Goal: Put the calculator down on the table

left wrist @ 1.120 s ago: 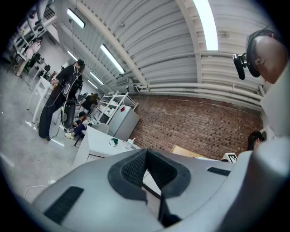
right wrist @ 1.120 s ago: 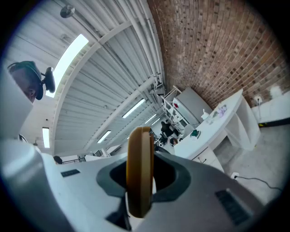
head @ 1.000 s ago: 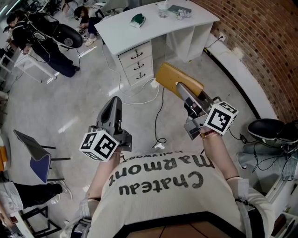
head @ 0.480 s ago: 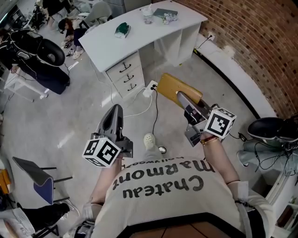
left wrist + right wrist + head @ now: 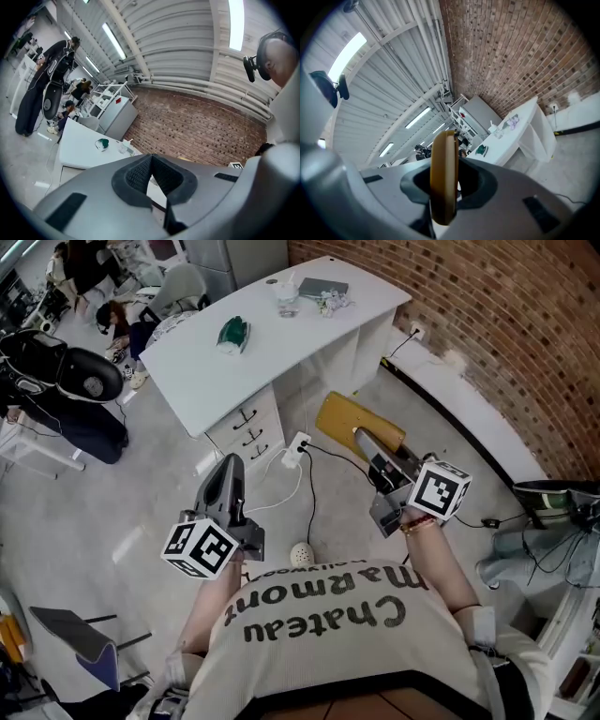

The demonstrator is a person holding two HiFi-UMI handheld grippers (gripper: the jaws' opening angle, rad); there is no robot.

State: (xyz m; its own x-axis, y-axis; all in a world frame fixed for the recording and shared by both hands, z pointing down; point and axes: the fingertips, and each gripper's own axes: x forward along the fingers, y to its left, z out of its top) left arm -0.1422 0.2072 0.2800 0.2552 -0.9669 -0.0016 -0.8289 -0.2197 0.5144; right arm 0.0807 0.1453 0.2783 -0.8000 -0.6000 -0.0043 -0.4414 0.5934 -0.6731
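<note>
The calculator (image 5: 345, 418) is a flat yellow slab, and my right gripper (image 5: 371, 443) is shut on its near end, holding it out level above the floor. In the right gripper view the calculator (image 5: 444, 174) stands edge-on between the pads. My left gripper (image 5: 229, 468) is shut with nothing in it, held level at the left; its pads (image 5: 140, 174) meet at the tip. The white table (image 5: 281, 348) stands ahead, beyond both grippers, and shows too as the table (image 5: 506, 140) and the table (image 5: 77, 146) in the gripper views.
On the table lie a green object (image 5: 232, 332), a dark flat item (image 5: 322, 287) and small clutter. Drawers (image 5: 246, 423) sit under it, and cables (image 5: 309, 486) trail over the floor. A brick wall (image 5: 506, 324) runs along the right. People and chairs (image 5: 75, 371) are at far left.
Both grippers have travelled across the room toward the white table, which now lies closer and more central. The grip on the calculator is unchanged.
</note>
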